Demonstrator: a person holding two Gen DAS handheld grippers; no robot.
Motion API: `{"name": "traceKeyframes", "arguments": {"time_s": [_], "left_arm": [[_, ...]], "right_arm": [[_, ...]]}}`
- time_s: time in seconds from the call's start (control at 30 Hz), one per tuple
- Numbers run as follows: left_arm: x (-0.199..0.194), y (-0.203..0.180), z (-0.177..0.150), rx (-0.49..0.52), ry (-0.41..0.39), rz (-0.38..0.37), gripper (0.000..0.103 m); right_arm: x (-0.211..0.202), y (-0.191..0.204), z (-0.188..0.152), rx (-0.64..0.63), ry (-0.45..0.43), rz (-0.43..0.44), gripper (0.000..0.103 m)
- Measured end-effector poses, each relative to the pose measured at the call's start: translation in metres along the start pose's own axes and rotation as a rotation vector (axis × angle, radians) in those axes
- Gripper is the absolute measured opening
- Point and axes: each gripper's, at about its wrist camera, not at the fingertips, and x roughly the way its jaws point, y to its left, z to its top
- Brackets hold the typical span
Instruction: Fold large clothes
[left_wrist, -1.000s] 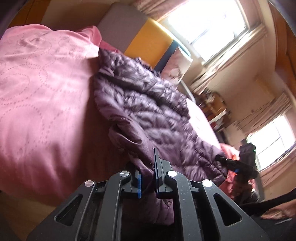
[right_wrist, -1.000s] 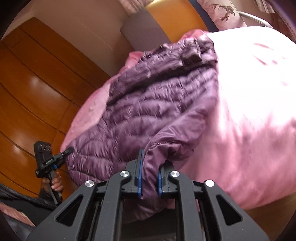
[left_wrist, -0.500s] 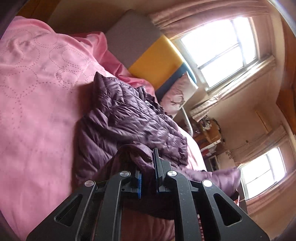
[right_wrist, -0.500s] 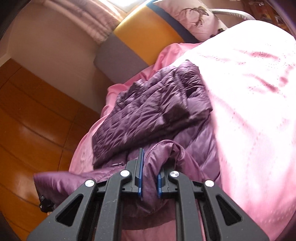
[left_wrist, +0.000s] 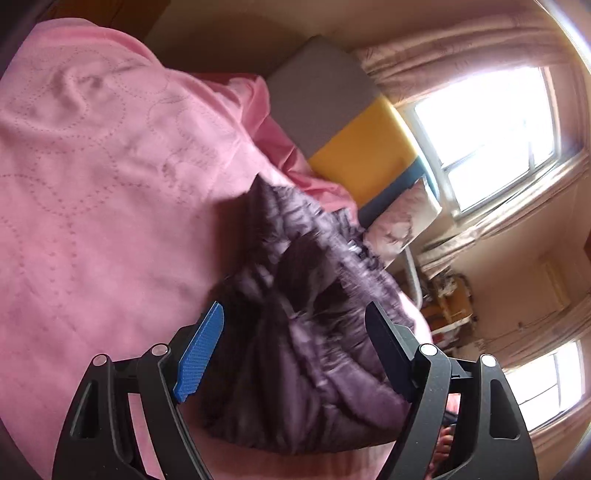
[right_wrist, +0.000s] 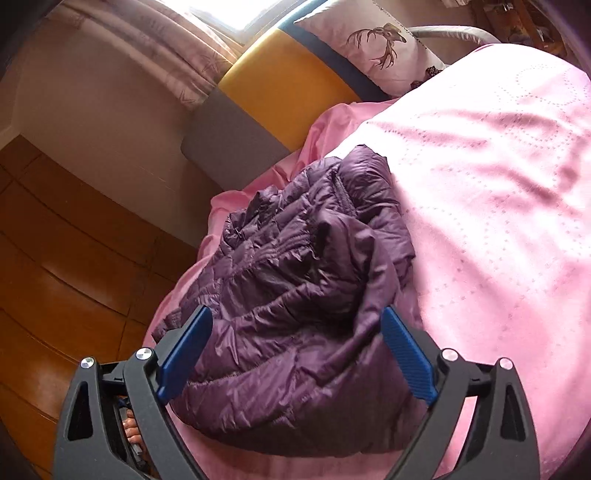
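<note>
jacket (right_wrist: 306, 295): bunched in a heap on pink bed (right_wrist: 498, 206), near headboard | my left gripper (left_wrist: 295, 350): jaws opening, pads clear of jacket | my right gripper (right_wrist: 295, 354): jaws opening, jacket between, unpinched

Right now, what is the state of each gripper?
Left gripper: jaws opening, nothing gripped, purple puffer jacket lies between.
Right gripper: opening too, jacket released.

Bed with pink bedspread (right_wrist: 498, 184) fills the near scene. At the far end, a grey-and-yellow headboard (right_wrist: 273, 92), deer-print pillow (right_wrist: 373, 48) leaning on it. Bright window (left_wrist: 487, 133) with pale curtains (left_wrist: 443, 48) behind. Beige wall (right_wrist: 92, 103), wooden floor (right_wrist: 55, 277) left. Cluttered shelf (left_wrist: 450, 306) far right.
</note>
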Motion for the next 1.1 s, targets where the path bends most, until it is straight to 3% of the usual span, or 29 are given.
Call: {"name": "traceKeyframes", "arguments": {"time_s": [0.13,0.2,0.3,0.37,0.47,0.7,0.97,1.07,1.1], "left_arm": [[0.025,0.008,-0.028,0.054,0.101,0.030,0.077],[0.041,0.007,-0.039,0.081,0.160,0.029,0.058],[0.051,0.001,-0.050,0.131,0.176,0.054,0.040],[0.047,-0.002,-0.053,0.151,0.174,0.048,0.030],[0.038,-0.004,-0.057,0.181,0.179,0.037,0.019],[0.009,0.003,-0.085,0.187,0.216,0.003,0.018],[-0.055,0.008,-0.156,0.203,0.290,0.007,0.018],[-0.069,0.005,-0.163,0.241,0.292,0.042,0.021],[-0.073,0.004,-0.160,0.258,0.288,0.056,0.027]], "right_arm": [[0.000,-0.014,-0.030,-0.031,0.052,-0.086,0.093],[0.009,-0.022,-0.046,-0.045,0.100,-0.125,0.088],[0.022,-0.025,-0.055,-0.067,0.118,-0.163,0.070],[0.024,-0.024,-0.055,-0.057,0.134,-0.144,0.048],[0.020,-0.017,-0.057,-0.097,0.147,-0.139,0.034],[-0.015,-0.017,-0.083,-0.115,0.181,-0.113,0.032],[-0.078,-0.017,-0.127,-0.183,0.262,-0.126,0.033],[-0.093,-0.001,-0.130,-0.273,0.245,-0.179,0.043],[-0.096,0.006,-0.128,-0.321,0.221,-0.218,0.046]]}}
